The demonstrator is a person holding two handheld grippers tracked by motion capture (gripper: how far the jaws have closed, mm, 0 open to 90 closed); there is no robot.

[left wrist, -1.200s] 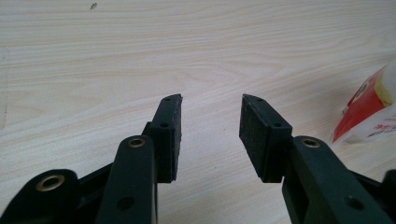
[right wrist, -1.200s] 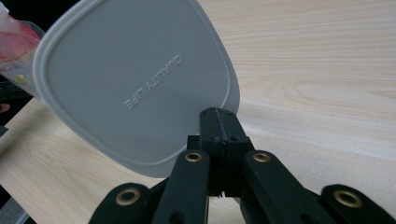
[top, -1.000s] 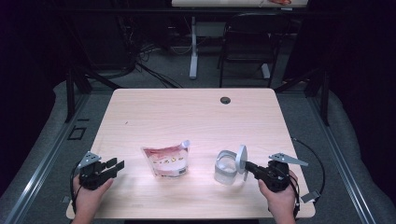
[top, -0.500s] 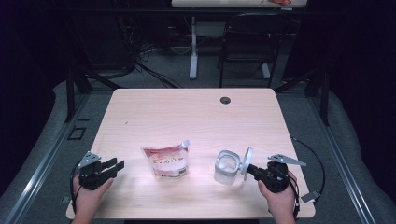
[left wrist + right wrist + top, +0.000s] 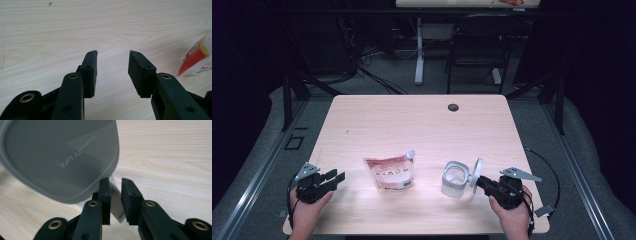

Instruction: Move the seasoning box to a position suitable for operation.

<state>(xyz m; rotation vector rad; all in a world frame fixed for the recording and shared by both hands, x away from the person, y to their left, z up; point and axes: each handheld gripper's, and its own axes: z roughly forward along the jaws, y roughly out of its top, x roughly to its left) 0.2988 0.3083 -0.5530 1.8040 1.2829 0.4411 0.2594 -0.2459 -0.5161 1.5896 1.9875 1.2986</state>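
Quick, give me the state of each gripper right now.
Left gripper: open, nothing between its jaws.
Right gripper: jaws just opening, the grey lid tilted by them; no firm grip visible.

A pale wood-grain table (image 5: 422, 125) with a smooth, matt top carries a glossy printed plastic pouch (image 5: 391, 173) and a clear plastic container (image 5: 455, 179), its grey lid (image 5: 60, 157) smooth and faintly reflective with raised lettering. The black jaws of the left gripper (image 5: 112, 65) look like matt plastic, faced with rough-textured pads (image 5: 136, 72).
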